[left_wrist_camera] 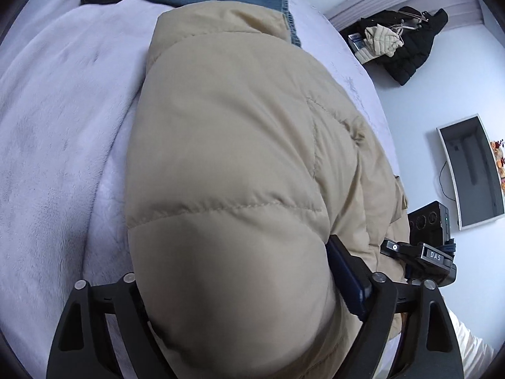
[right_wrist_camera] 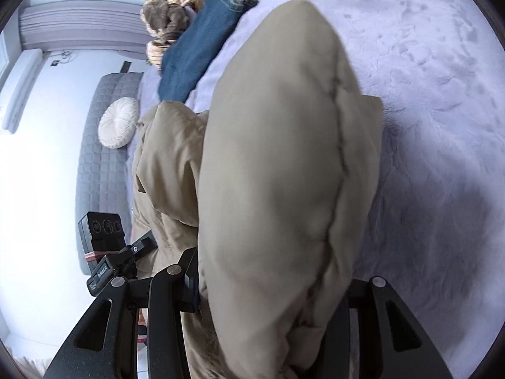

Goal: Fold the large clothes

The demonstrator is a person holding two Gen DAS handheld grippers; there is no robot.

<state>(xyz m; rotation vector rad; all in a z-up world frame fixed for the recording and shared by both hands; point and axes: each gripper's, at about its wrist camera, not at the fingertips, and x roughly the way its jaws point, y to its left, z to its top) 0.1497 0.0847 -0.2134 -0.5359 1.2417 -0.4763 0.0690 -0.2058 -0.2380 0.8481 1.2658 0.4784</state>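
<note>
Jacket (left_wrist_camera: 227,158) lifted over bed (left_wrist_camera: 47,126), puffy beige bulk pinched in left gripper (left_wrist_camera: 252,300) and right gripper (right_wrist_camera: 268,300) alike. Step judged: carrying fold across. Next: hem to be laid onto jacket's far part, short of jeans (right_wrist_camera: 195,53) beyond jacket; open blanket beside jacket

Clearance: jacket bulk fills both jaw gaps; open bedding to the sides.

The puffy jacket (left_wrist_camera: 227,158) blocks the forward view and path of the left gripper (left_wrist_camera: 252,284) and the right gripper (right_wrist_camera: 268,284). Open blanket (left_wrist_camera: 63,126) lies left of the jacket in the left view and right of it in the right view. Jeans (right_wrist_camera: 195,50) and a basket (right_wrist_camera: 176,6) lie beyond the jacket on the bed. Left gripper's body stands just beside the right one.
</note>
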